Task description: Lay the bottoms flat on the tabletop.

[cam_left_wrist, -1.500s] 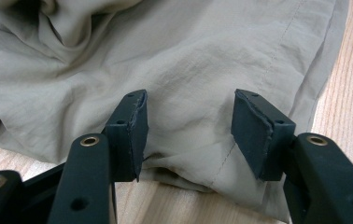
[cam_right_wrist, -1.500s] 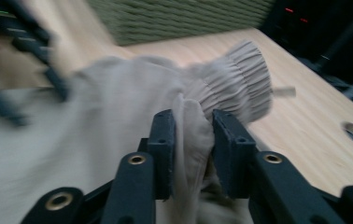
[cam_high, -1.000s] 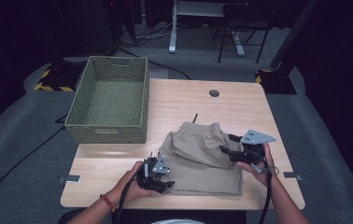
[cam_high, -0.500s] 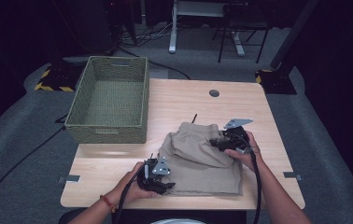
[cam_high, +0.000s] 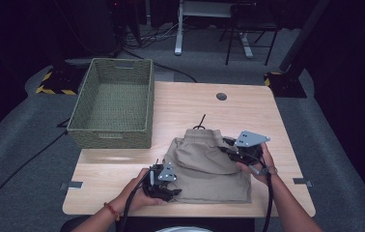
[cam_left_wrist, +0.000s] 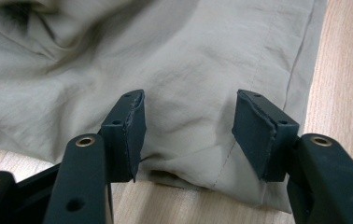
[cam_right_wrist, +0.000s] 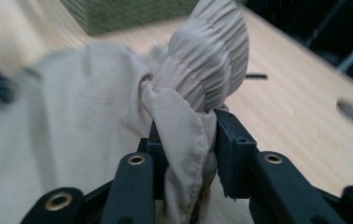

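Beige crumpled cloth shorts (cam_high: 204,162) lie on the wooden surface (cam_high: 248,111) near you; your right claw (cam_right_wrist: 188,140) pinches their gathered waistband, your left claw (cam_left_wrist: 188,128) gapes wide, empty, at the hem.

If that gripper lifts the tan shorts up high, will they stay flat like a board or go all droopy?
Probably droopy. The shorts already wrinkle and bunch where the right gripper pinches the gathered waistband, so they look soft, not stiff. They seem thin and light, so most of the cloth would likely hang down. The left gripper is open over the hem, so that end would likely sag.
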Demonstrator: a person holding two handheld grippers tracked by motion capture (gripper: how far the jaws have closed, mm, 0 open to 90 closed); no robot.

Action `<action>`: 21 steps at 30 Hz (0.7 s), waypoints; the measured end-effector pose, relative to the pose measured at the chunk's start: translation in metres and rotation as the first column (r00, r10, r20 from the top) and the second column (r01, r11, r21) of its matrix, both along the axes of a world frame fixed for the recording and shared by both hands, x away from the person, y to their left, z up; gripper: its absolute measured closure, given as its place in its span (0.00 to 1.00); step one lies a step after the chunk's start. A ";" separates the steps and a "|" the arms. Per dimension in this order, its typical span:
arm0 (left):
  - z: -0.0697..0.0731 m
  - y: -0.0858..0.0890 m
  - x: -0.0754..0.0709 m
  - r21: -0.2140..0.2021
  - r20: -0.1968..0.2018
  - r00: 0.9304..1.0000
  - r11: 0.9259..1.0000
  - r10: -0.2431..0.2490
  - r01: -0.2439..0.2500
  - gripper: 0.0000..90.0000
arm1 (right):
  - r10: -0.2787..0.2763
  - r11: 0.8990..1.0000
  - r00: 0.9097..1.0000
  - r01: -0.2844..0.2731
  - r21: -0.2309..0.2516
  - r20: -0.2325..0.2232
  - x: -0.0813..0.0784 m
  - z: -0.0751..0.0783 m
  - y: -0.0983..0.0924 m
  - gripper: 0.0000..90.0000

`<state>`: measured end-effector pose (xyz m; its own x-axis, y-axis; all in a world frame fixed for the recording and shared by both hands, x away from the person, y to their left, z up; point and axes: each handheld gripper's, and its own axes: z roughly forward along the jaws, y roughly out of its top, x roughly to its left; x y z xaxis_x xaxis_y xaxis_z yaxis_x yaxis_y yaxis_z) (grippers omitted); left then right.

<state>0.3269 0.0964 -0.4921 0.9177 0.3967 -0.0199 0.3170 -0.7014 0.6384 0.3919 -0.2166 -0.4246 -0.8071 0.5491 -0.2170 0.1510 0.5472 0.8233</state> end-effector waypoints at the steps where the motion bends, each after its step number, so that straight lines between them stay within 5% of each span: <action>1: 0.000 -0.001 0.000 0.002 0.003 1.000 1.000 0.005 -0.005 0.50 | 0.018 1.000 1.000 -0.018 0.003 0.024 -0.007 0.004 0.000 0.77; 4: 0.001 -0.001 -0.001 0.008 0.001 1.000 1.000 0.012 -0.012 0.50 | 0.069 0.998 0.996 -0.068 -0.019 0.049 -0.024 0.008 0.000 0.70; 8: 0.001 0.001 -0.002 0.019 -0.004 0.999 0.999 0.032 -0.032 0.48 | 0.134 0.990 0.989 -0.131 -0.047 0.063 -0.040 0.004 0.002 0.73; 11: 0.002 0.005 -0.002 0.022 -0.020 0.999 0.999 0.033 -0.033 0.39 | 0.197 0.980 0.980 -0.196 -0.040 0.030 -0.048 -0.001 0.001 0.77; 14: 0.011 0.020 -0.005 -0.039 -0.012 0.999 0.998 0.042 -0.042 0.34 | 0.239 0.971 0.971 -0.239 -0.022 -0.009 -0.056 -0.012 -0.001 0.80; 15: 0.011 0.020 -0.005 -0.039 -0.012 0.999 0.998 0.042 -0.042 0.33 | 0.239 0.971 0.971 -0.239 -0.022 -0.009 -0.056 -0.012 -0.001 0.80; 16: 0.021 0.028 -0.006 -0.089 0.005 0.999 0.995 0.054 -0.053 0.33 | 0.228 0.973 0.973 -0.227 -0.038 0.021 -0.062 -0.019 -0.002 0.83; 21: 0.034 0.023 0.004 -0.111 0.034 0.993 0.988 0.113 -0.108 0.30 | 0.286 0.957 0.958 -0.285 -0.057 0.015 -0.076 -0.025 0.001 0.83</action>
